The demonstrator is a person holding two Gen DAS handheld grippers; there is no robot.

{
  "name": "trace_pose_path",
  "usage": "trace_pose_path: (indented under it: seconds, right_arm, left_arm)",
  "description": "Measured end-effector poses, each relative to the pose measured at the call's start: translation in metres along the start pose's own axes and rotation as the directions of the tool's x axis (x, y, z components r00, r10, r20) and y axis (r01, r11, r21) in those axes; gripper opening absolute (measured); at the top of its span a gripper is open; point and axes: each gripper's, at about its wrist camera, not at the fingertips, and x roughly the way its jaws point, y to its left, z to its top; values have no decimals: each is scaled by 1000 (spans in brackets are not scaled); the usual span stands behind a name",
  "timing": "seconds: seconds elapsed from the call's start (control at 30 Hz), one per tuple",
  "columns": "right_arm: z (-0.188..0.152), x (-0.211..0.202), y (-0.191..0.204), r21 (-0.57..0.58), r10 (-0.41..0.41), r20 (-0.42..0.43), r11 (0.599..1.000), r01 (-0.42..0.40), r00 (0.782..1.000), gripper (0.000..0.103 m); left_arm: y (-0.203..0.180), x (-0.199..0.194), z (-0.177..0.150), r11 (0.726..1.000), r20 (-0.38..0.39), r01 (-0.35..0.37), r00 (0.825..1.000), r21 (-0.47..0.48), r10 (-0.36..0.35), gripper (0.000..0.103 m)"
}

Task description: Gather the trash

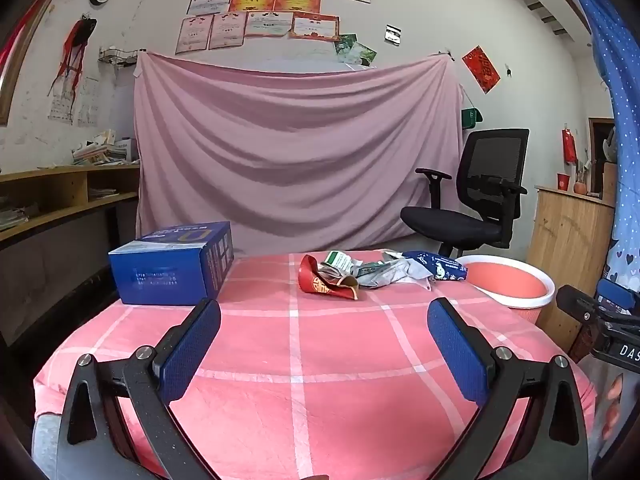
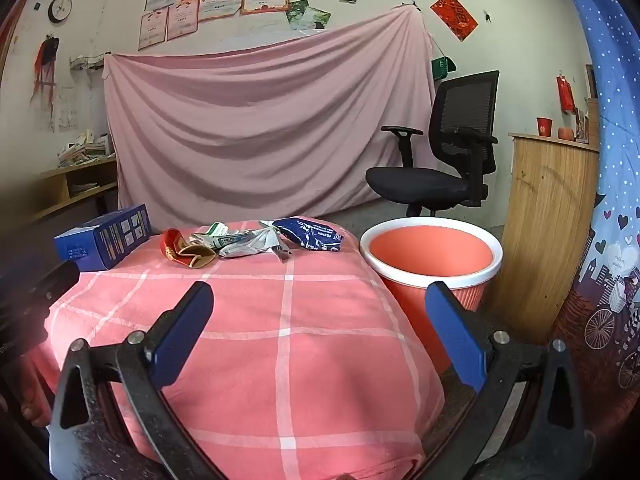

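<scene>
Both grippers, left gripper (image 1: 324,322) and right gripper (image 2: 319,306), gape apart before wrappers (image 2: 256,240), blue box (image 1: 176,266) beside.

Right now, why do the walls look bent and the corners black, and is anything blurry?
Left wrist view: fisheye bends the wall; corners go black; even light, the trash pile sharp, the left tool open. Right wrist view: same curving, the bin sharp, the right tool open, a dark blurred object at the left edge.

"DAS" on right gripper (image 1: 616,348) body.
</scene>
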Motion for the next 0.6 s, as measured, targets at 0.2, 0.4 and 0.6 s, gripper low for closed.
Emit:
trace_pose_path:
  seconds: [0.2,0.4,0.6]
  right_arm:
    - [0,0,0,3,2,-3,1000,-2,1000,103]
    - [0,0,0,4,3,-2,1000,-3,1000,103]
    - [0,0,0,4,3,-3,1000,-3,1000,103]
  left_arm:
    - [1,-2,1,1000,1,4,1000,-4,-4,101]
    - [-1,-3,1,1000,4,1,1000,2,-1,101]
    - [-1,-1,2,1000,2,1,1000,-2,-1,101]
